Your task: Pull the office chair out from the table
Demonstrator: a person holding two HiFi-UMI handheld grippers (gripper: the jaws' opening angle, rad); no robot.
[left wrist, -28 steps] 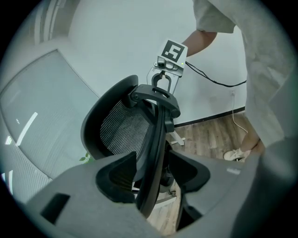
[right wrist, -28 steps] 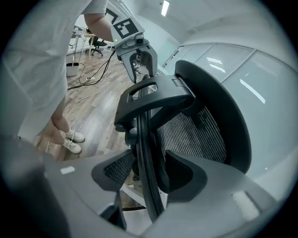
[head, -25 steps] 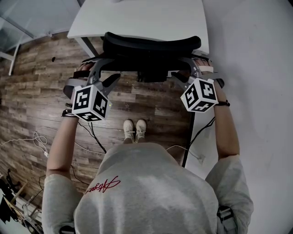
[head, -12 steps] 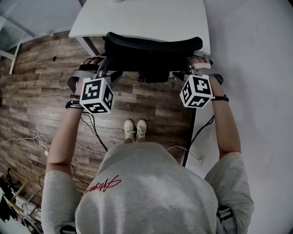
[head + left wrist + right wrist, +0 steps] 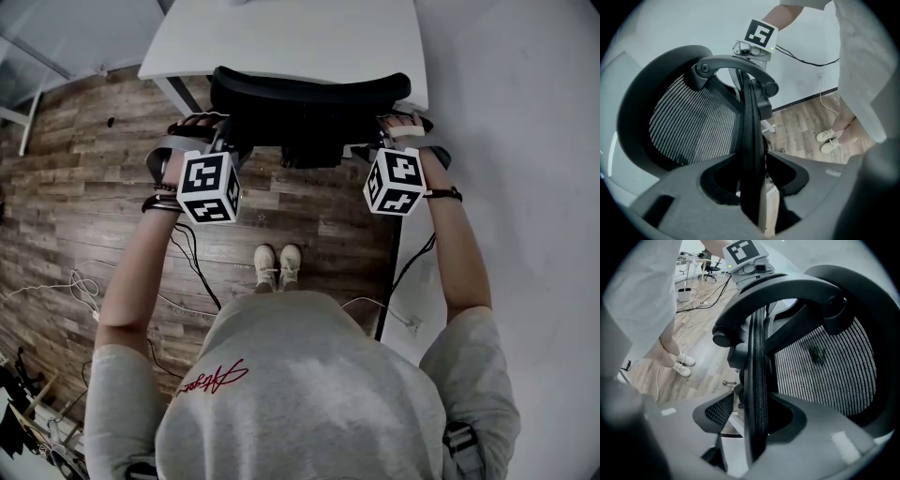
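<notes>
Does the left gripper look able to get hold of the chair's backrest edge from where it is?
Probably yes: the backrest edge stands between the jaws of the left gripper, which have just been closing; nothing else blocks them.

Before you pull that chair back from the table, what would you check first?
1. Left gripper astride the backrest edge: ok. The edge stands between its jaws, which have just been closing.
2. Left grip tight: cannot tell.
3. Right gripper clamped on the other edge: not ok. The edge is between its jaws, but a gap shows beside it.
4. Chair tucked at the table, not yet pulled: ok.
5. Floor behind free: not ok. A cable lies by the person's shoes.
6. Wheels free to roll: cannot tell, hidden.
</notes>
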